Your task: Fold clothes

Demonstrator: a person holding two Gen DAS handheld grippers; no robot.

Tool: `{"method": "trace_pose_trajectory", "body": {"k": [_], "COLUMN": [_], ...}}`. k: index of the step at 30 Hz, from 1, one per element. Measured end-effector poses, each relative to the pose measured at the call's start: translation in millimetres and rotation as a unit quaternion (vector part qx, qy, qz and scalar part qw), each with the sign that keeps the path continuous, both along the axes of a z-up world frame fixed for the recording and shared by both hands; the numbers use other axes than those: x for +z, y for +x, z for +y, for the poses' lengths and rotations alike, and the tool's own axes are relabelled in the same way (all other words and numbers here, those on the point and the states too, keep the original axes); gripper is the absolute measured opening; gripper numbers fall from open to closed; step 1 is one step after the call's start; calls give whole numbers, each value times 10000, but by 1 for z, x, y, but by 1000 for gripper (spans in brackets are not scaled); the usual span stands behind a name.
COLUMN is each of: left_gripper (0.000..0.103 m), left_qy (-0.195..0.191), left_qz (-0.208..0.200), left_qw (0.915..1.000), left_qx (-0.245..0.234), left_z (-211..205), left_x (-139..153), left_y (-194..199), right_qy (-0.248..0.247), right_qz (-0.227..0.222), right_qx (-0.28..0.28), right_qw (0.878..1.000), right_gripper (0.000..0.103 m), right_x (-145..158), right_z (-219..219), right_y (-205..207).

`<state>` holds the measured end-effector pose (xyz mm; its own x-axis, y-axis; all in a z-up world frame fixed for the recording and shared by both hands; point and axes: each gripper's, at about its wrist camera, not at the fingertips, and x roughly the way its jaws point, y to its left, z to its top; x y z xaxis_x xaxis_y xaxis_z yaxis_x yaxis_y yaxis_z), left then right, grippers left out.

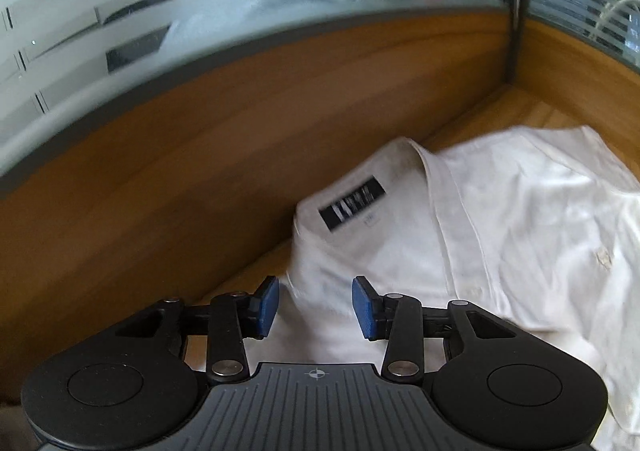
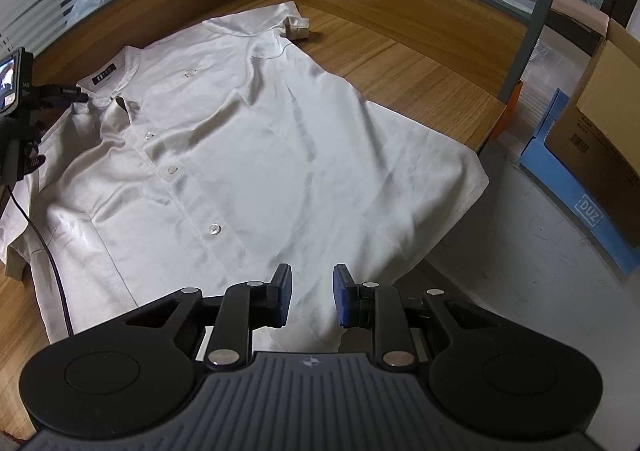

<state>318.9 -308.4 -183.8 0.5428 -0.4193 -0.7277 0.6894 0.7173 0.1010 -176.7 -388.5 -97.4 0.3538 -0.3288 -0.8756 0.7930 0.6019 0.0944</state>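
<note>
Wooden desk [image 2: 400,63] with a raised wood wall and striped glass behind held a white shirt [image 2: 224,155], spread flat and buttoned; its hem lay just ahead of the right gripper [image 2: 311,293], whose jaws stood apart and empty; the collar and black label [image 1: 352,203] lay just beyond the left gripper [image 1: 316,305], also spread; right of the right gripper sat a cardboard box [image 2: 600,139], contents unseen.

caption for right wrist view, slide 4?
Open right gripper over hem of white button-up shirt spread flat on wooden table.
</note>
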Motion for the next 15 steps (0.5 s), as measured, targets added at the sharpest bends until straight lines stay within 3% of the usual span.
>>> {"method": "trace_pose_trajectory", "body": {"k": [1, 7, 11, 15], "left_gripper": [6, 6, 6, 14], "left_qy": [62, 18, 221, 195], "left_qz": [-50, -281, -359, -318], "left_qw": [10000, 9988, 9982, 9979], "left_qx": [12, 399, 415, 522], "left_z": [-2, 6, 4, 3], "left_x": [-1, 6, 3, 5], "left_y": [1, 13, 20, 23], "right_qy": [-4, -27, -24, -4], "right_qz": [7, 42, 53, 75], "right_qx": [-4, -30, -42, 31], "right_qw": [10000, 10000, 10000, 10000], "right_gripper": [26, 26, 26, 26], "right_x": [0, 0, -1, -4], "right_z": [0, 1, -1, -3], "right_y": [1, 3, 3, 5]}}
